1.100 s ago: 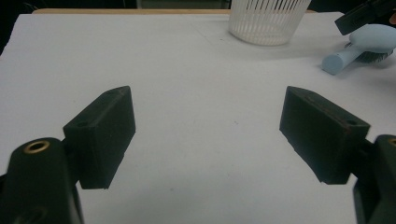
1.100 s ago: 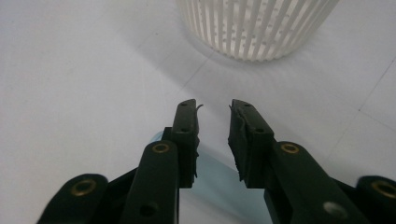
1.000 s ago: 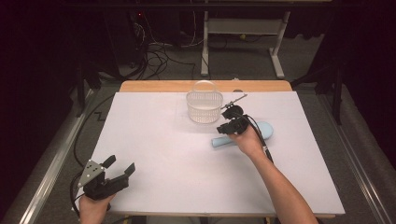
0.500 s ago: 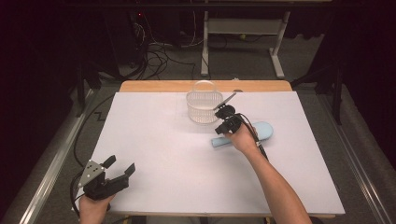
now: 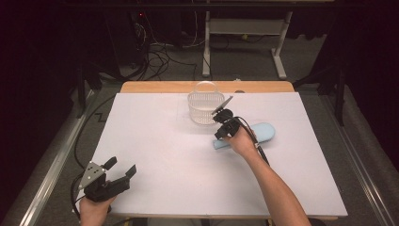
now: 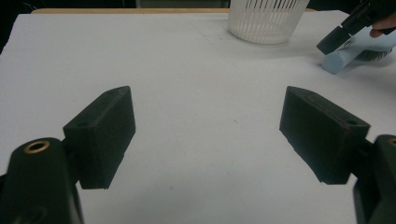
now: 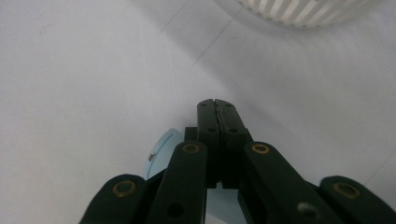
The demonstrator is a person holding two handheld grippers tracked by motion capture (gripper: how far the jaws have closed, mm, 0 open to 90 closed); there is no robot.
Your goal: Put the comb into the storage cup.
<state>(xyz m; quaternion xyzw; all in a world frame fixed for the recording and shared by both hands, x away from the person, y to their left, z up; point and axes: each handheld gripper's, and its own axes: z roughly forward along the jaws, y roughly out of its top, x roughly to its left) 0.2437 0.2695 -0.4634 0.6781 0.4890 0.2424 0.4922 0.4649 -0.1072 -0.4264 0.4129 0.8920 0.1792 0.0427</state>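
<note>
A light blue oblong object (image 5: 263, 132) lies on the white table right of centre, with its rounded end (image 7: 163, 149) under my right gripper. My right gripper (image 5: 220, 133) hangs over that left end, jaws pressed flat together (image 7: 217, 105) with nothing between them. From the left gripper view it (image 6: 334, 42) sits at the top right just above the blue object (image 6: 341, 58). My left gripper (image 5: 121, 165) rests near the table's front left corner. Its jaws stand wide apart (image 6: 208, 126) over bare tabletop.
A white slatted basket (image 5: 206, 107) stands at the back centre, just behind and left of the right gripper, and its base shows in both gripper views (image 6: 266, 21) (image 7: 308, 11). The table's wooden back edge (image 5: 155, 86) lies beyond it.
The right hand has shifted a little left and lower, from beside the basket to over the blue object's left end. The left hand has stayed where it was.
</note>
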